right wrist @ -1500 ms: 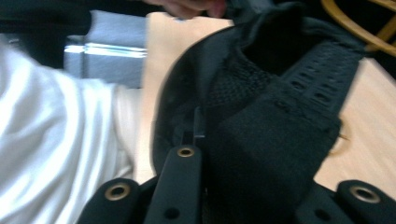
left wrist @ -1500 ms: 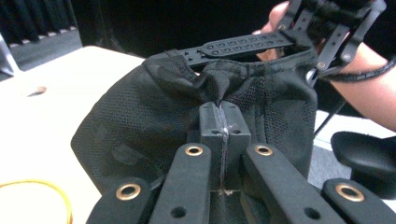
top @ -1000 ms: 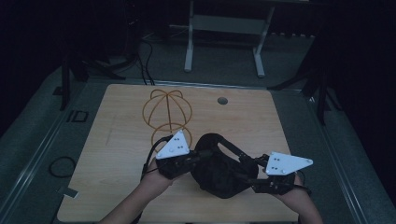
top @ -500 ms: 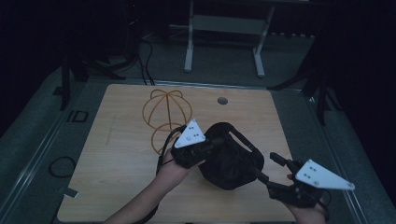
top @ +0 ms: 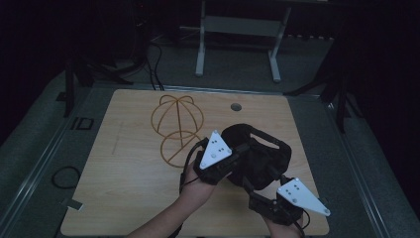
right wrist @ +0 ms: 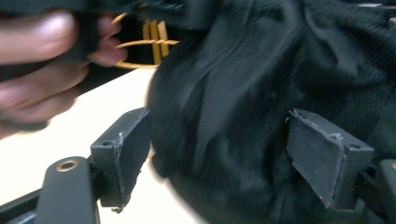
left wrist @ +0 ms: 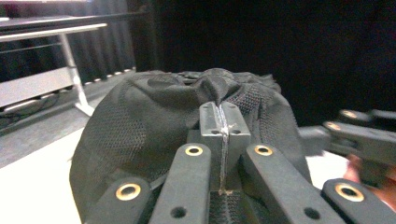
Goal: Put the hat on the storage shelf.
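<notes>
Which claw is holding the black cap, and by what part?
The left claw pinches a fold of the black cap's mesh fabric; the right claw is open.

A black mesh-fabric cap lies on a pale wooden tabletop. Beside it stands an orange-brown wire cap-shaped frame. Both black grippers carry a white triangular plate with dark dots.
</notes>
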A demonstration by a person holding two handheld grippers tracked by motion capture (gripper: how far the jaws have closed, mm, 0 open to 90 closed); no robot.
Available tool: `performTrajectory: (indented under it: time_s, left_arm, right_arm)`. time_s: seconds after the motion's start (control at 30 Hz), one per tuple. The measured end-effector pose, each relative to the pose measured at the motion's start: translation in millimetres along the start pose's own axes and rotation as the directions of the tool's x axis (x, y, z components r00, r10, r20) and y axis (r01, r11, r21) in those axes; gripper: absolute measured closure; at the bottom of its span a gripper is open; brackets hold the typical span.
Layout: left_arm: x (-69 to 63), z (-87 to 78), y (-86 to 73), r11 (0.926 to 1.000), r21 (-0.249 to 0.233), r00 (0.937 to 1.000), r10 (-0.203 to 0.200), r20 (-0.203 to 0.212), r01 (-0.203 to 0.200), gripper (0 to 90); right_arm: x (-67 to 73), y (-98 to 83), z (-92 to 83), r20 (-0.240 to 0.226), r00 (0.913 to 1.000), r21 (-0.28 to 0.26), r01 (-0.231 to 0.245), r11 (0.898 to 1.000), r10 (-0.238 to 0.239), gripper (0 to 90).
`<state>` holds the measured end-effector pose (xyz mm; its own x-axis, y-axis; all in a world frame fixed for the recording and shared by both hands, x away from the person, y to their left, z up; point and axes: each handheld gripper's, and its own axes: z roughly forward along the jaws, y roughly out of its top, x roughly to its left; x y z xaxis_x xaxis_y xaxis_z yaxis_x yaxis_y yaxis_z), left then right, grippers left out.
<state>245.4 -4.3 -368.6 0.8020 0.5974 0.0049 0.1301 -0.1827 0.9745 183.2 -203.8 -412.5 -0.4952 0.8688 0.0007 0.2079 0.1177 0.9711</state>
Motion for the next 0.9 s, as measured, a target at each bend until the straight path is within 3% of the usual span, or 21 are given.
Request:
performTrajectory:
  time_s: [0.17, 0.23, 0.3, 0.43, 0.63, 0.77, 0.9]
  left_arm:
    - [-8.8, 3.9, -1.7, 1.0000, -0.001, 1.0000, 0.008, -0.004, -0.008, 90.0]
    - [-12.6, 4.6, -2.3, 0.9999, -0.009, 0.9998, 0.013, -0.015, -0.013, 90.0]
    - [-15.4, 5.1, -3.0, 0.9998, -0.010, 0.9996, 0.018, -0.023, -0.018, 90.0]
    - [-17.7, 6.5, -4.6, 0.9999, -0.013, 0.9999, 0.005, -0.016, -0.006, 90.0]
    - [-19.5, 8.2, -6.5, 0.9993, -0.022, 0.9994, -0.030, -0.015, 0.030, 90.0]
    - [-22.1, 7.3, -6.6, 0.9995, -0.026, 0.9997, -0.018, -0.016, 0.018, 90.0]
    - [-17.6, 4.0, -4.8, 0.9987, -0.037, 0.9994, -0.034, -0.002, 0.034, 90.0]
  right_arm:
    - [-4.9, -2.9, 10.4, 0.046, 0.9988, -0.026, -0.016, 1.000, 0.017, 22.4]
    - [-8.4, -3.4, 12.8, 0.046, 0.9987, -0.023, -0.021, 1.000, 0.022, 28.8]
    - [-11.8, -3.9, 13.7, 0.046, 0.9989, -0.021, -0.005, 1.000, 0.006, 43.6]
    - [-18.3, -3.7, 14.1, 0.063, 0.9979, -0.028, 0.017, 0.999, -0.015, 57.8]
    - [-27.8, 0.3, 17.2, 0.040, 0.9992, -0.021, 0.006, 1.000, -0.005, 72.1]
    - [-29.7, 4.2, 16.3, 0.017, 0.9990, -0.011, 0.041, 0.999, -0.041, 86.4]
    - [-30.3, 7.0, 12.2, -0.012, 0.9966, -0.012, 0.081, 0.997, -0.081, 88.1]
